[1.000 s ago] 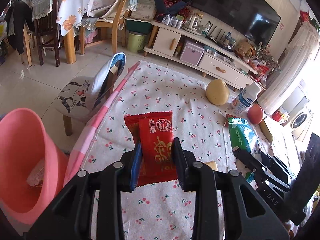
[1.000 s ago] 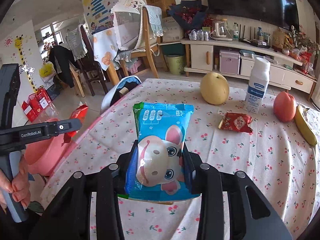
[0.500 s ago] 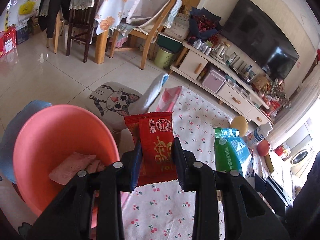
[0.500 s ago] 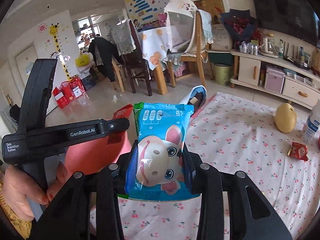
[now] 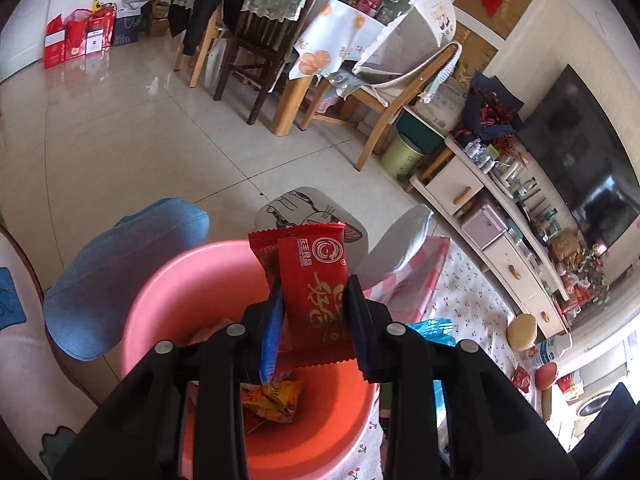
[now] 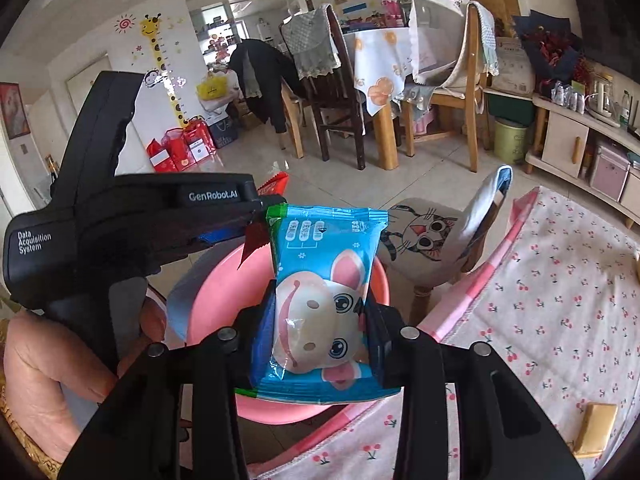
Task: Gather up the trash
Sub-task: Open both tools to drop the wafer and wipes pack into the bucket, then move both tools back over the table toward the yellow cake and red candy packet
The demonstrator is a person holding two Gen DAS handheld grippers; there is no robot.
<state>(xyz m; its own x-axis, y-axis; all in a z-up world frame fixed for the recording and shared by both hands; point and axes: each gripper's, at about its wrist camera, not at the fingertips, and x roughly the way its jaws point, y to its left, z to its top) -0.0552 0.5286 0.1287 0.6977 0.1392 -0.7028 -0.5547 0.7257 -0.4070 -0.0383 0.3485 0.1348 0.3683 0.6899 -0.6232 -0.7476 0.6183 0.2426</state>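
left wrist view: left tool (image 5: 316, 300) clamps a red snack packet (image 5: 310, 292) above the pink basin (image 5: 160, 300), wrappers inside. right wrist view: right tool (image 6: 320, 316) grips a blue rabbit-print packet (image 6: 324, 292) over the same basin (image 6: 212, 292), beside the cherry-print desk (image 6: 540, 300).

Left gripper (image 5: 314, 300), gripping the red wrapper (image 5: 310, 292), moves off the table to above the pink basin (image 5: 168, 292), now filling the lower centre. Right gripper (image 6: 320, 324), gripping the blue packet (image 6: 324, 292), follows; basin shows directly behind it.
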